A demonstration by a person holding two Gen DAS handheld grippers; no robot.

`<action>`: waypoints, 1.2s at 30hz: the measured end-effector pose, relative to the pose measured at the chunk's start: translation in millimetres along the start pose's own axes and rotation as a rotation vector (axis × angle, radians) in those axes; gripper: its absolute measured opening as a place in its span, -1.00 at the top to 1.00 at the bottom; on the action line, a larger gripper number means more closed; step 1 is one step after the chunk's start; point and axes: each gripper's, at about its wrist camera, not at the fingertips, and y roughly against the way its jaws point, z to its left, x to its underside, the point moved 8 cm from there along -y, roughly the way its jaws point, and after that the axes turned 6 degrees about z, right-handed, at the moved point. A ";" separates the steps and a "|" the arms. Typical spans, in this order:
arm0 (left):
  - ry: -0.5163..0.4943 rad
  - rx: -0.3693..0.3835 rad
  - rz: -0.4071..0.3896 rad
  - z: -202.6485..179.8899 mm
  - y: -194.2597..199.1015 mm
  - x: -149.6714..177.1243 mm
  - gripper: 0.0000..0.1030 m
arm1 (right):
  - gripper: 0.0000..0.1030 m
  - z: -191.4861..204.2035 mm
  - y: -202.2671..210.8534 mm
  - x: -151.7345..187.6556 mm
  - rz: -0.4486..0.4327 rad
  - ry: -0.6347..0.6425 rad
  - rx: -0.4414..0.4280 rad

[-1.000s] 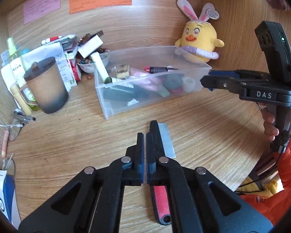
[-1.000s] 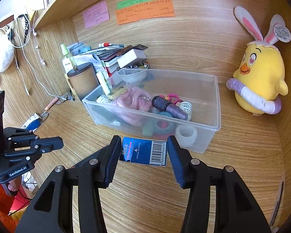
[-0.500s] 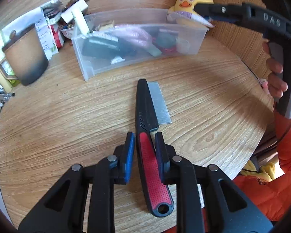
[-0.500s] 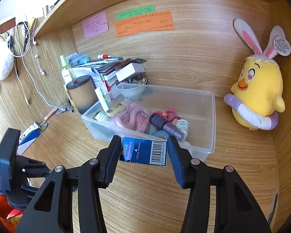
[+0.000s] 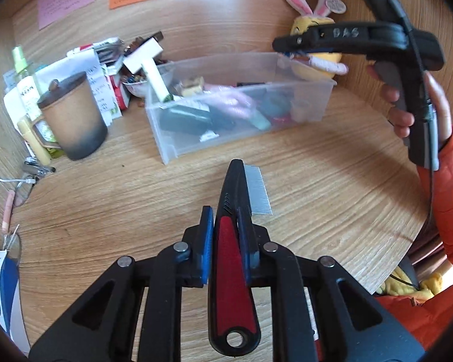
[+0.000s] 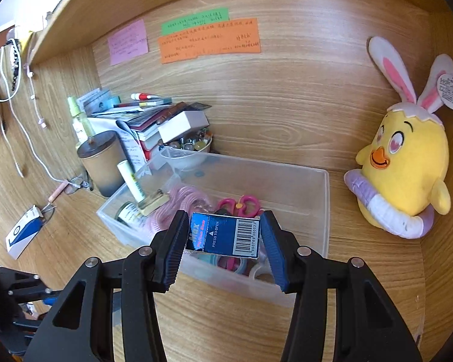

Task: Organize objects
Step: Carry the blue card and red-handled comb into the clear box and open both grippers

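My left gripper [image 5: 225, 220] is shut on the red and black handle of a comb [image 5: 232, 259] whose metal teeth [image 5: 258, 190] point right, held low over the wooden desk. My right gripper [image 6: 223, 235] is shut on a small blue box [image 6: 225, 237] with a barcode, held above the near edge of the clear plastic bin [image 6: 314, 181]. The bin [image 5: 323, 87] holds pink scissors [image 6: 241, 203], a pink coil, a tube and several other small items. The right gripper [image 5: 290, 42] also shows in the left wrist view, above the bin's right end.
A yellow chick plush [image 6: 404, 163] leans at the right wall. A lidded brown cup [image 5: 74, 117], stacked books and boxes [image 6: 154, 120], a bowl of small items [image 6: 190, 147] and glasses [image 5: 24, 181] crowd the left. A blue and white box [image 6: 22, 236] lies at the far left.
My left gripper drew back from the comb's blade end, opened around its handle and closed on it. My right gripper carried the blue box up and forward over the bin.
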 end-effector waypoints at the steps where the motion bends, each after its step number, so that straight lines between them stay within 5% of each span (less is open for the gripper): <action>1: 0.008 0.000 -0.004 1.8 1.4 -2.1 0.70 | 0.11 -1.6 -4.3 -1.4 0.008 0.000 0.003; 16: 0.065 0.029 -0.154 17.6 39.4 -55.0 0.70 | 0.09 -12.8 -62.1 9.9 0.166 -0.010 0.025; 24: 0.060 0.028 -0.175 21.8 26.2 -97.9 0.70 | -0.14 -6.1 -39.6 6.4 0.110 0.005 0.006; 36: 0.029 0.041 -0.077 15.3 -42.6 -147.2 0.70 | -0.32 1.7 -0.3 9.1 0.011 0.046 0.033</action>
